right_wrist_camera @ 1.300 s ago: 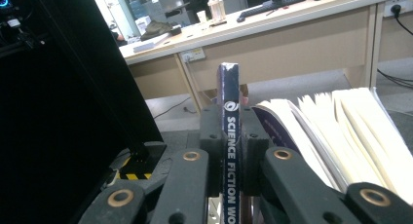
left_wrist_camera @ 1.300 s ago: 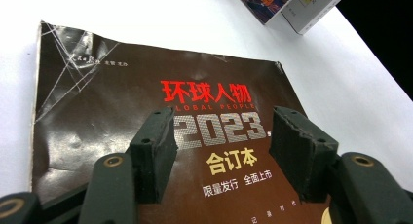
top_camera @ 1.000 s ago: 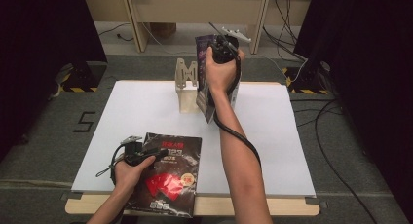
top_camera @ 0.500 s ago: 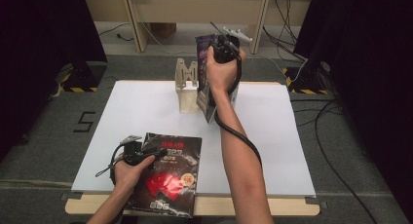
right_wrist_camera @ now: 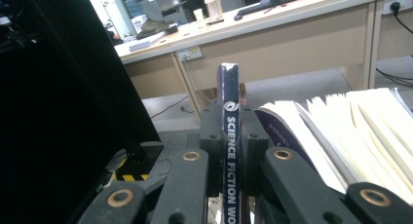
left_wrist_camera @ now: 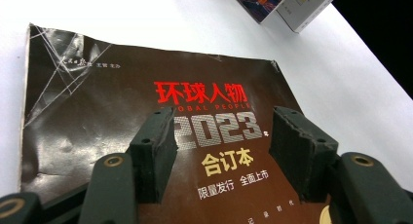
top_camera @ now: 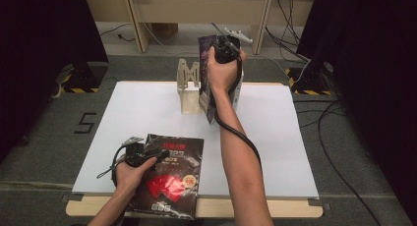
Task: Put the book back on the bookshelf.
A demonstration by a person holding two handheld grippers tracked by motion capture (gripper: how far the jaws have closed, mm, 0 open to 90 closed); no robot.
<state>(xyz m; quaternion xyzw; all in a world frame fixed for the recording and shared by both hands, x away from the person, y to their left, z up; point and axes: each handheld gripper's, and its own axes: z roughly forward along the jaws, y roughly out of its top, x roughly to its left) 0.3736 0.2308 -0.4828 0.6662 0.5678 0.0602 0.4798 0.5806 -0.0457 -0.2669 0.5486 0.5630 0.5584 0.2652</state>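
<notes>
Right gripper (right_wrist_camera: 230, 151): its jaws are being pressed on the spine of a dark book (right_wrist_camera: 229, 112), pinching it from both sides; in the high view the gripper (top_camera: 225, 48) is being held up at the far edge of the table (top_camera: 295, 152).
Dark book: it is being held upright in the air by its spine, with the words SCIENCE FICTION being shown along the spine in the right gripper view; in the high view the book (top_camera: 206, 96) is hanging below the right hand (top_camera: 221, 71), just beside the rack (top_camera: 188, 88).
Open pages (right_wrist_camera: 350, 131): pale pages are being fanned out to the right of the held spine in the right gripper view; which book they belong to cannot be told.
Left gripper (left_wrist_camera: 221, 151): its jaws are being kept spread apart, with nothing between them, over the cover of the magazine (left_wrist_camera: 146, 117); in the high view the gripper (top_camera: 135, 152) is resting at the magazine's left edge.
Magazine: it is lying flat at the near edge of the table (top_camera: 169, 179), dark cover up, with red characters and 2023 being shown.
Rack: it is standing upright at the far middle of the table.
</notes>
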